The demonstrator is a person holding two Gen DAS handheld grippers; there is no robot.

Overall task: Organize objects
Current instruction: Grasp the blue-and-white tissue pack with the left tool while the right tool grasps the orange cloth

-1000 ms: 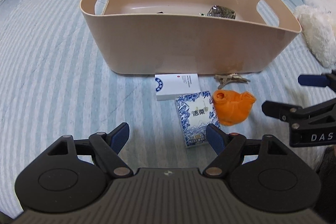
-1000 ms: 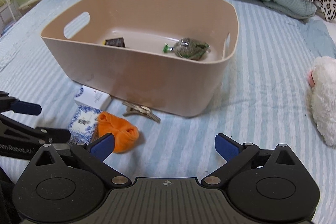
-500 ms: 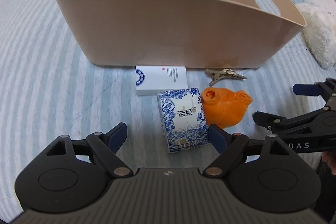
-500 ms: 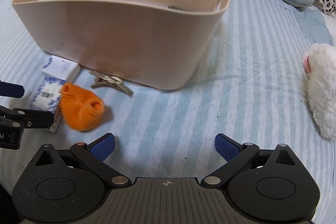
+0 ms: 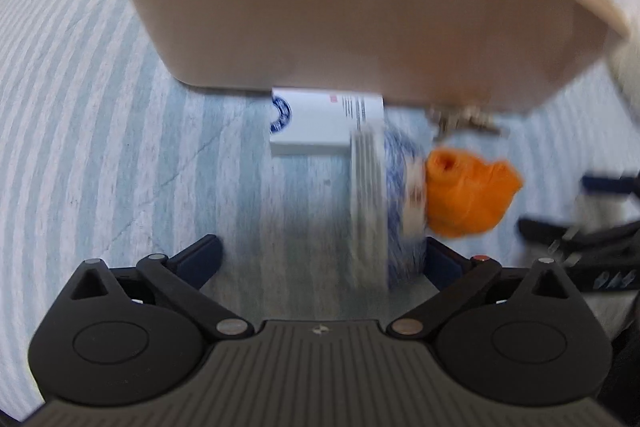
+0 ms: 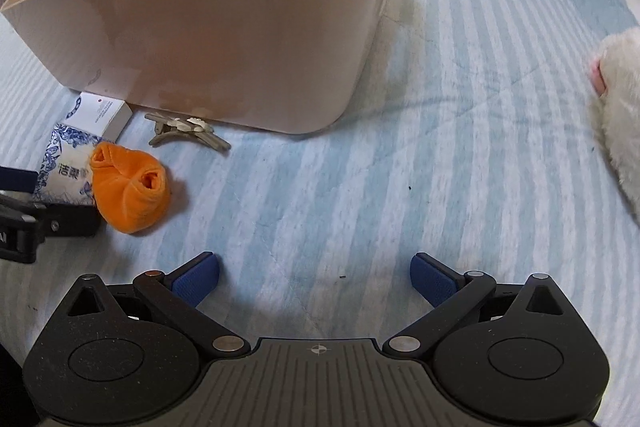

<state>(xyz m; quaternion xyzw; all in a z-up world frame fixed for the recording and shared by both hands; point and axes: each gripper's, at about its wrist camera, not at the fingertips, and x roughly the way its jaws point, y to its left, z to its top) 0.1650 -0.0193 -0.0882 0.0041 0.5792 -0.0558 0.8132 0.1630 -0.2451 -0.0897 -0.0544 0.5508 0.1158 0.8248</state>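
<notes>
my left claw point(image 5: 322, 259) sits low over the striped bedsheet point(image 5: 100, 115) with its jaws spread wide, nothing gripped. the blue-and-white tissue pack point(image 5: 394, 211) lies blurred just ahead of its right fingertip, possibly touching it, i cannot tell. an orange rolled sock point(image 5: 468, 195) presses against the pack's right side, and a white box with a blue emblem point(image 5: 320, 125) lies further ahead, tucked against the beige plastic basket point(image 5: 340, 7). my right claw point(image 6: 314, 277) is also wide open and empty over bare sheet; from it, the sock point(image 6: 128, 187) lies ahead to the left, a hair clip point(image 6: 186, 131) beyond that at the basket's base point(image 6: 224, 39), and a white plush toy point(image 6: 620, 119) far right.
</notes>
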